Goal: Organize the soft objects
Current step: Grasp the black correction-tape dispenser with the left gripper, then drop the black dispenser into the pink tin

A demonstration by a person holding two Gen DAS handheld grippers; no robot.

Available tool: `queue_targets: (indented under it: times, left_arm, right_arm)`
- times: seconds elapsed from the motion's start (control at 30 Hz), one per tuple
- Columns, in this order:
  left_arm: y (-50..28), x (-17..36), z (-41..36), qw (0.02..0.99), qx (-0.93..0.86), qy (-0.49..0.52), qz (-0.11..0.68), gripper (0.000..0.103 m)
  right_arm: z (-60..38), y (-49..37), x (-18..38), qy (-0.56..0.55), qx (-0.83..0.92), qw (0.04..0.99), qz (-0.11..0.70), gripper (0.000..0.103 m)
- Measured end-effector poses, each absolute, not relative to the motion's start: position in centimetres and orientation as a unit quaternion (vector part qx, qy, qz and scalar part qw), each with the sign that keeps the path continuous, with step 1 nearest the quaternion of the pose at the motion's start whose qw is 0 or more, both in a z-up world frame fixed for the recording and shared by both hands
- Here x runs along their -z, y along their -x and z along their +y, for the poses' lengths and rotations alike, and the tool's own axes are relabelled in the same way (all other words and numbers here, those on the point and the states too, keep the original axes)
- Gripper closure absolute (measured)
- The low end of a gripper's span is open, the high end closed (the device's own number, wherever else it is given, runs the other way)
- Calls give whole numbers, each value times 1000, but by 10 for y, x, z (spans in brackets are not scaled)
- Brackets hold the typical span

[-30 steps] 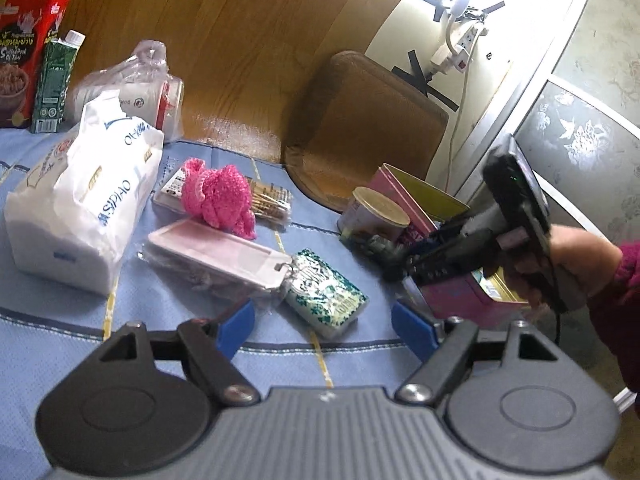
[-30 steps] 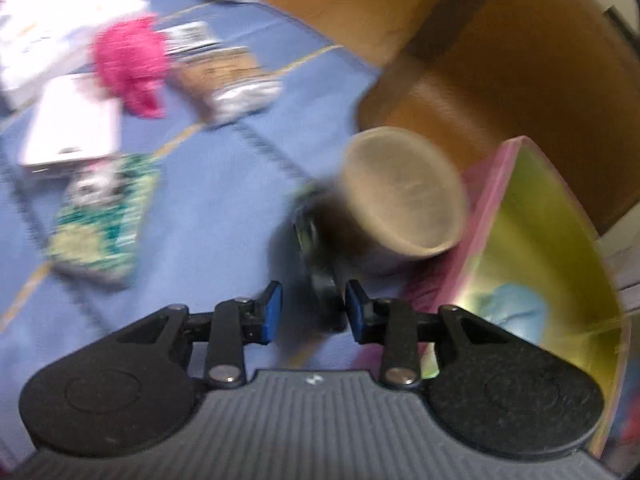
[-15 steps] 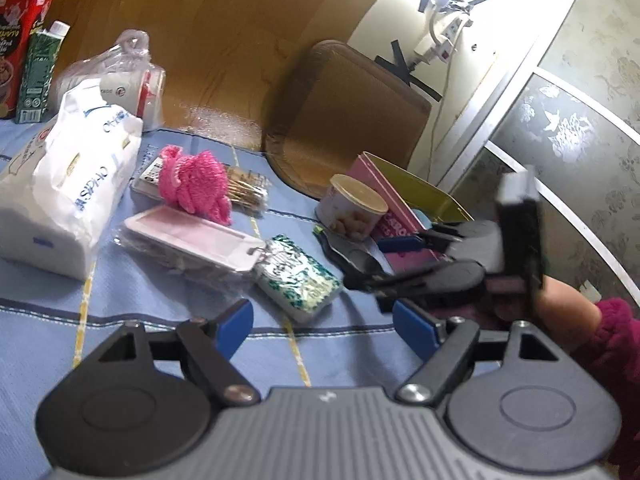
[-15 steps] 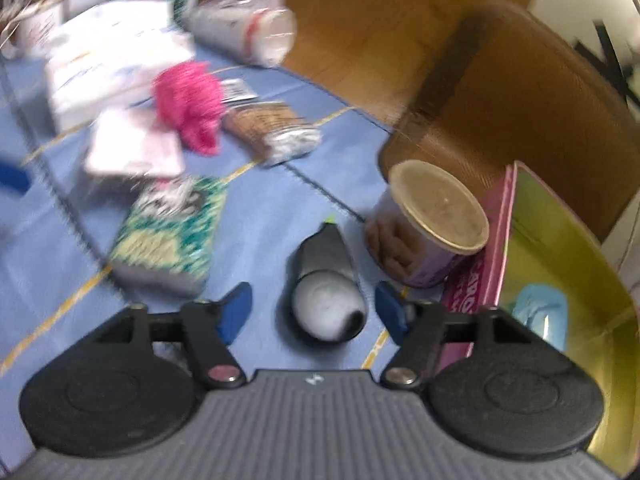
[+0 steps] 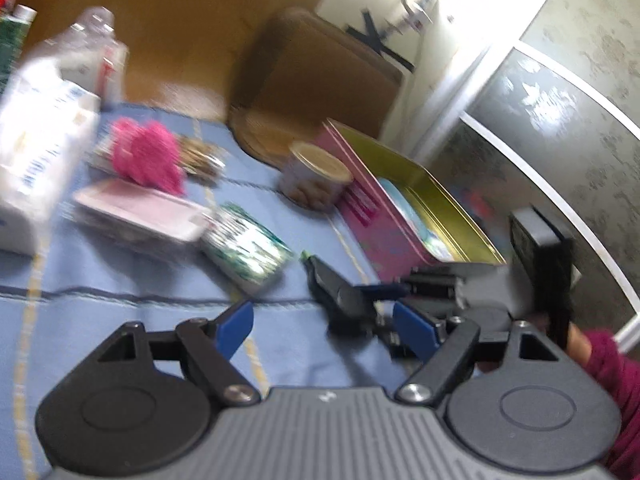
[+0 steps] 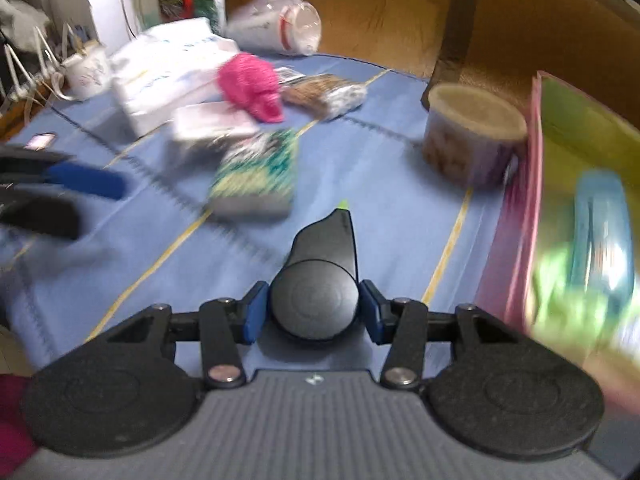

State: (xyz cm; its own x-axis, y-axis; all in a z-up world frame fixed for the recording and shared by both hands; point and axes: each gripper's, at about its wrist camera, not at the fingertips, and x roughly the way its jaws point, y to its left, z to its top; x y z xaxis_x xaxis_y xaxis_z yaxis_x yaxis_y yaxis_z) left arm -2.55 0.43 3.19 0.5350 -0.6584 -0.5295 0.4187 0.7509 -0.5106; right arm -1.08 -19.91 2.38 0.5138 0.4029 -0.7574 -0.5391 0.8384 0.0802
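Observation:
My right gripper is shut on a black teardrop-shaped object with a green tip, holding its round end just above the blue tablecloth; it also shows in the left wrist view. My left gripper is open and empty above the cloth, just left of the right gripper. A pink knitted soft toy lies further back on a pink flat case. A white tissue pack lies at the left.
An open pink tin with a gold inside stands at the right, a round snack can beside it. A green patterned packet, a snack bag and bagged cups lie around. A brown chair stands behind.
My right gripper has closed on the black teardrop object and drawn it back toward the near edge. The left gripper has swung right, staying open.

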Motion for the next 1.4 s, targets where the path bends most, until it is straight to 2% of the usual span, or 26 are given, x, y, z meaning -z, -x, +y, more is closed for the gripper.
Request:
queue_targets:
  times: [0.23,0.33,0.37,0.4,0.73,0.87,1.0,1.07,1.4]
  left_arm:
    - [-2,0,-52,805,340,163,459,30]
    - [-10,6,-71,788,351,165,478,60]
    - [-13,5,-79,782,357,159,486,76]
    - [-15,1,-85,781,361,159,484,77]
    - [-45,-89,-195,811,430,71,389,76]
    - [-70,-88,-250,809,438,48,388,74]
    - [-79,-79,-288,825,414,26,385,67]
    - [-77,-76,-287,826,409,28,386,67]
    - [-17,-77,-183,843,410,19,348,63]
  right_arm:
    - [-228,82,-5,-51,-254,906,334,52]
    - [-232,91,0,-77,-252,914,308,52]
    - [-234,94,-2,-78,-251,917,300,52]
    - [-235,94,-4,-70,-242,923,292,52]
    - [-305,79,-60,-27,-146,976,158,52]
    - [-343,61,-59,-23,-89,984,153,51]
    - [-369,33,-45,11,-14,986,165,51]
    - [-377,25,-37,21,32,985,168,47]
    - [-376,75,-42,-59,-4,992,115,47]
